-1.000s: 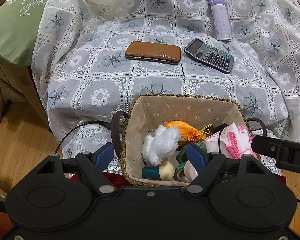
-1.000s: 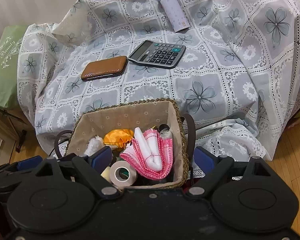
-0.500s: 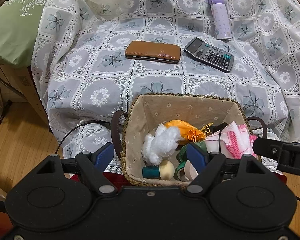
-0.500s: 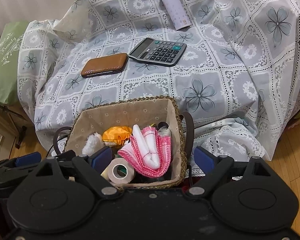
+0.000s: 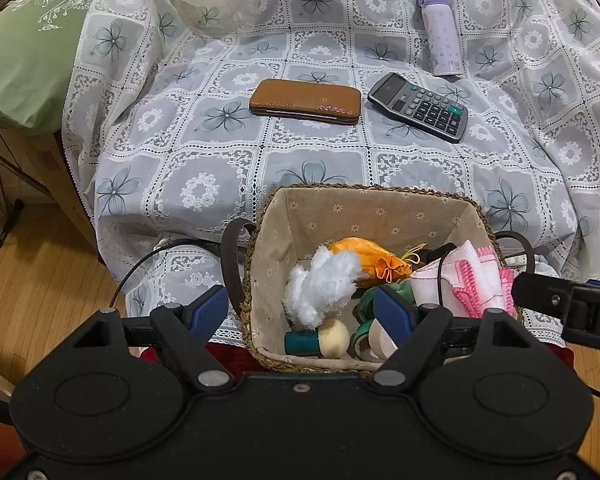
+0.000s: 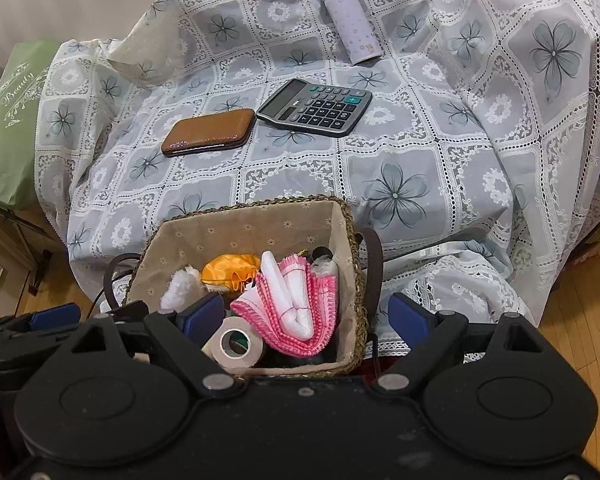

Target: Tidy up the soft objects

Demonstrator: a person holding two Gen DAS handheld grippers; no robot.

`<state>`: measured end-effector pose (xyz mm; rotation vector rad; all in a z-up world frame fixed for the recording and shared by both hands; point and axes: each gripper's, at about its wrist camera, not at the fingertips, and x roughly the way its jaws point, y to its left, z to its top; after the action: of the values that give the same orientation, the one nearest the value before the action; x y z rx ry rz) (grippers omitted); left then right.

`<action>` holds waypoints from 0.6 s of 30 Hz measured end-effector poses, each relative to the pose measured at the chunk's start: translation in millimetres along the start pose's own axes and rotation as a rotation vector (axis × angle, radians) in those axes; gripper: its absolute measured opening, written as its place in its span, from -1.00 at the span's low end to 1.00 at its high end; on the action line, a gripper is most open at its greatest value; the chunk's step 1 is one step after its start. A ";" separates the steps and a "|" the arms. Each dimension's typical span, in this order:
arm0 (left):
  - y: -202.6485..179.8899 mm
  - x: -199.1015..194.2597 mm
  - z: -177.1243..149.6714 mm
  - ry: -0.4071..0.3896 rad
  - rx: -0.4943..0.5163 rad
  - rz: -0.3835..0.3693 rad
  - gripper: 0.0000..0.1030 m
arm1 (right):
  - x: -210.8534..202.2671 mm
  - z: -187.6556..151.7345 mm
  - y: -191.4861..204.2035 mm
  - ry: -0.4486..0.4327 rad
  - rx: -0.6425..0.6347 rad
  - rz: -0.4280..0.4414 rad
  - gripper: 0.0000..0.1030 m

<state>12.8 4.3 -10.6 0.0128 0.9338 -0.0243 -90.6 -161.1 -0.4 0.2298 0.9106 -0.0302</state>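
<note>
A woven basket (image 5: 364, 216) (image 6: 352, 236) with cloth lining stands at the near edge of the covered table. In it lie a white fluffy toy (image 5: 320, 284) (image 6: 178, 286), an orange pouch (image 5: 374, 258) (image 6: 228, 270), a pink and white cloth (image 5: 466, 284) (image 6: 296, 304), tape rolls (image 6: 236, 344) and a wooden mushroom (image 5: 328, 342). My left gripper (image 5: 300, 314) is open and empty above the basket's left side. My right gripper (image 6: 308, 320) is open and empty above the basket's right side.
On the flowered tablecloth (image 5: 220, 152) lie a brown case (image 5: 305, 101) (image 6: 209, 131), a calculator (image 5: 419, 106) (image 6: 315, 107) and a purple bottle (image 5: 440, 36) (image 6: 350, 20). A green cushion (image 5: 24, 48) sits at the left. Wooden floor (image 5: 32, 280) lies below.
The right gripper has drawn back and risen a little over the basket. The left gripper has hardly moved. Both stay open.
</note>
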 end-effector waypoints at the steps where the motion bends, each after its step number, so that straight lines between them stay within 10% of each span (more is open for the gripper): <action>1: -0.7 0.0 0.3 0.000 -0.001 0.001 0.48 | -0.1 -0.1 0.1 -0.001 -0.001 0.001 0.74; 18: -0.1 0.0 1.2 0.001 0.000 0.003 0.48 | 0.3 -0.4 0.6 0.003 0.000 0.002 0.74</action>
<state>13.7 4.1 -9.8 0.0141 0.9345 -0.0211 -90.7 -160.4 -0.8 0.2307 0.9132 -0.0283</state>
